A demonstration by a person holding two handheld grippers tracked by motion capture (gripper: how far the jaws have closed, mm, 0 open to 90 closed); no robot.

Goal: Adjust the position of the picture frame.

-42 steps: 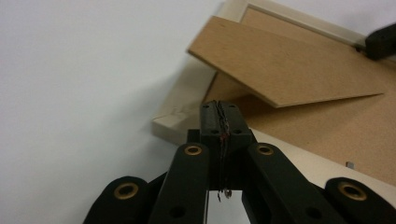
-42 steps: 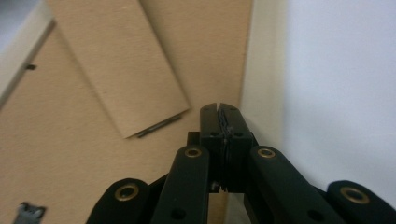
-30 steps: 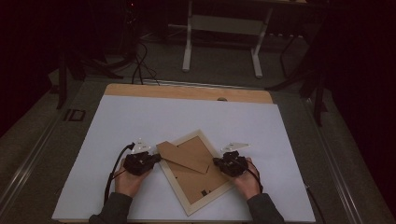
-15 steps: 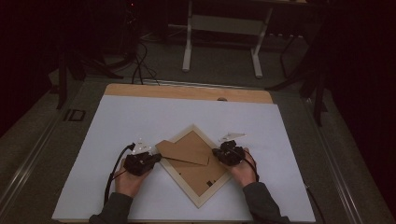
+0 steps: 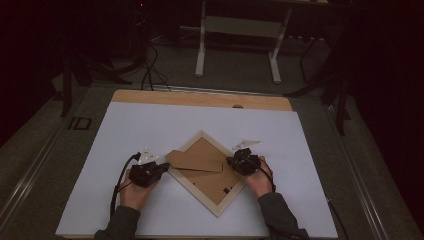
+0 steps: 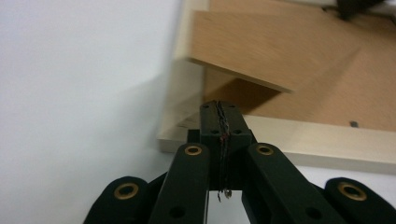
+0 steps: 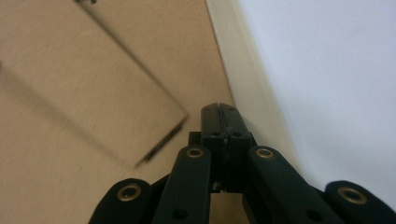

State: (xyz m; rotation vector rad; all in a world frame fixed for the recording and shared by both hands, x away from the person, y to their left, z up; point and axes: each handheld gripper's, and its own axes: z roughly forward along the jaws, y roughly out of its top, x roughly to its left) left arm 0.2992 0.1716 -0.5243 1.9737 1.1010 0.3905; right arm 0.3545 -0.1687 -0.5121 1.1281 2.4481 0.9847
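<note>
The picture frame point(image 5: 206, 172) lies face down on the white surface point(image 5: 150, 125), turned like a diamond, between the 2 grippers. The left gripper point(image 5: 159, 170), clenched on nothing, sits at its left corner; the right gripper point(image 5: 233, 162), also clenched, rests over its right edge. The left gripper view shows the cardboard stand flap point(image 6: 261, 51) lifted above the backing.

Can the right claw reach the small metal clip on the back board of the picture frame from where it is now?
Probably yes. The right claw rests shut at the picture frame's right corner, and the clip lies close by on the open back board, with nothing between.
</note>
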